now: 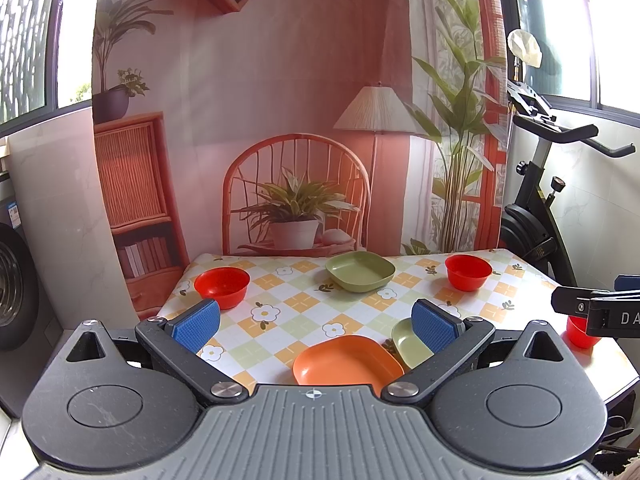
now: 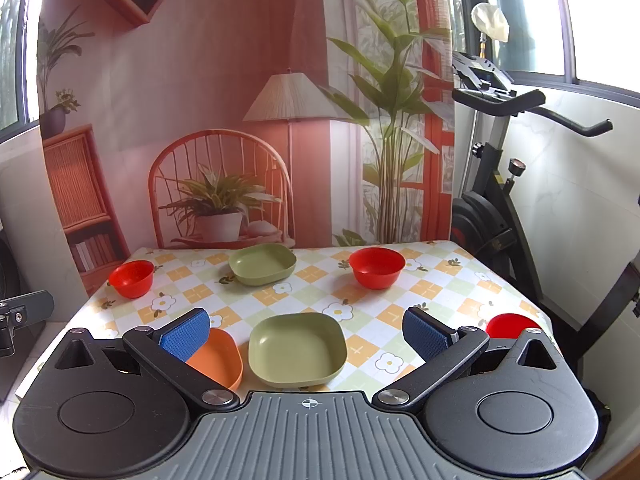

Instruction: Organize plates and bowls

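Note:
On the checked tablecloth lie an orange plate (image 1: 347, 361) (image 2: 218, 356) and a green plate (image 2: 297, 349) (image 1: 408, 342) at the near edge, with a second green plate (image 1: 360, 271) (image 2: 263, 264) at the back. Three red bowls stand at the far left (image 1: 222, 287) (image 2: 131, 278), the far right (image 1: 468, 272) (image 2: 377, 267) and the near right corner (image 2: 512, 325) (image 1: 580, 331). My left gripper (image 1: 316, 322) hovers open above the orange plate. Over the near green plate my right gripper (image 2: 306, 336) is open too. Neither holds anything.
The table (image 2: 460, 288) stands against a printed room backdrop (image 1: 280, 120). An exercise bike (image 2: 504, 216) is close to its right side. A washing machine (image 1: 12, 288) is at the left. The tablecloth's middle is bare between the dishes.

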